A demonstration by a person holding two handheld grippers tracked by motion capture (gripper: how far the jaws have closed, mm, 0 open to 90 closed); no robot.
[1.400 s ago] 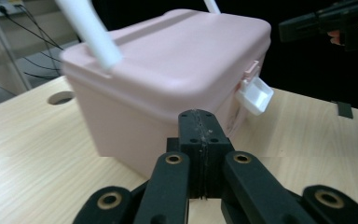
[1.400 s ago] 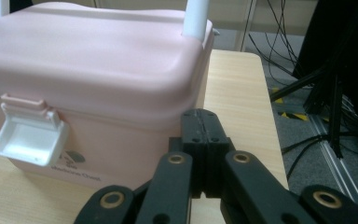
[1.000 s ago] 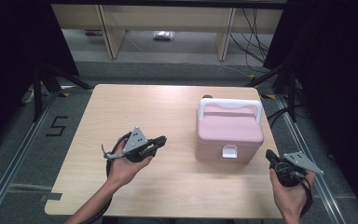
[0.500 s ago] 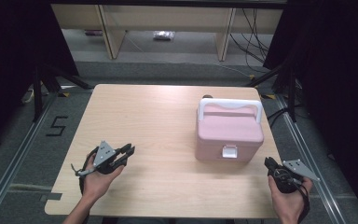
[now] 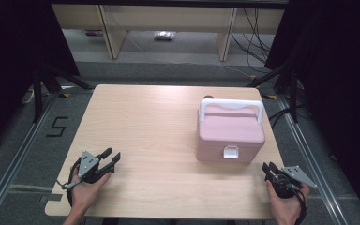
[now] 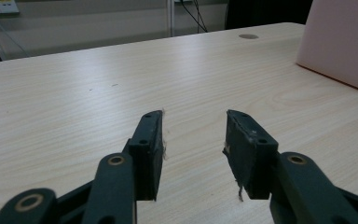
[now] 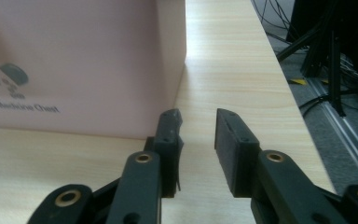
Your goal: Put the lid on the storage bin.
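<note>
You are holding both grippers low with jaws just opening, nothing between them: left gripper [image 5: 111, 158] well apart from the pink box [image 5: 231, 136], right gripper [image 5: 271, 170] near its front corner. The box is sitting latched at the table's [image 5: 150, 122] right side. Risk: approaching one-sided, you are likely pushing it toward the right edge.

Pink box [image 7: 74, 65]: side wall is carrying grey print reading "Medicine Chest", sitting under small grey pictograms too blurred to identify; seen in the right gripper view. Floor [image 5: 37, 140]: a black numeral "5" [image 5: 57, 127] is showing left of the table in the high view. No further lettering, brand or number is reading legibly anywhere else.
</note>
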